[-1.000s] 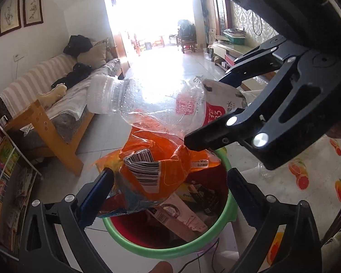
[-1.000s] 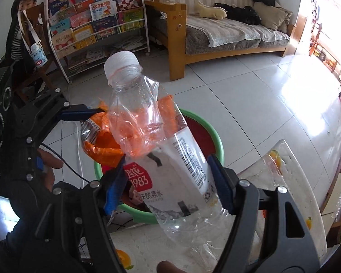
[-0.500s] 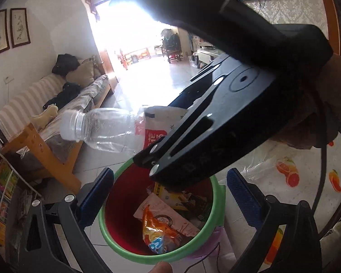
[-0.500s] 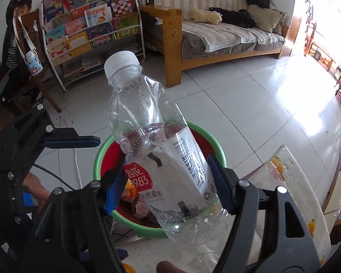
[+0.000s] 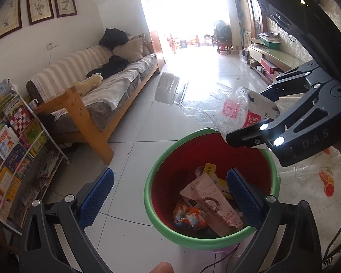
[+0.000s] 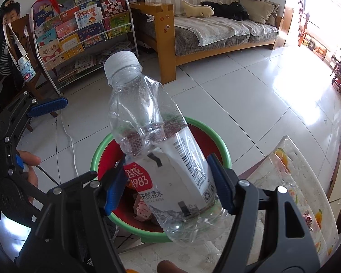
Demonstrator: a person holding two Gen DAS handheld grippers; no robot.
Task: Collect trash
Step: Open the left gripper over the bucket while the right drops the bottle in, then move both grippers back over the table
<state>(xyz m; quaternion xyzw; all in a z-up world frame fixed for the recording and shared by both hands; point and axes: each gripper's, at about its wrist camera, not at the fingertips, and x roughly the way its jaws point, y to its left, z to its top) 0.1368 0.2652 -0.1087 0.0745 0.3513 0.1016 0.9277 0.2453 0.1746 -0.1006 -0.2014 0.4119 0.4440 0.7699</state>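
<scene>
A clear plastic water bottle [image 6: 161, 159] with a white cap and a red-and-white label is held tilted over the bin, my right gripper [image 6: 168, 184] shut on its labelled lower half. The bin [image 6: 212, 136] has a green rim and a red inside. In the left wrist view the bottle [image 5: 204, 104] and the right gripper [image 5: 254, 113] hang above the far rim of the bin [image 5: 149, 182]. My left gripper [image 5: 170, 198] stands open and empty over the bin. A pink carton [image 5: 211, 204] and an orange wrapper [image 5: 188, 216] lie inside.
A striped sofa [image 5: 106, 86] and a book rack [image 5: 16, 147] stand to the left on the tiled floor. The table with a fruit-print cloth [image 5: 318, 182] borders the bin on the right. A person [image 6: 9, 45] stands beside the rack. A white cable [image 6: 68, 136] runs along the floor.
The orange wrapper that hung between the left gripper's pads has dropped into the bin, and the left gripper has swung a little. The right gripper still holds the bottle over the bin.
</scene>
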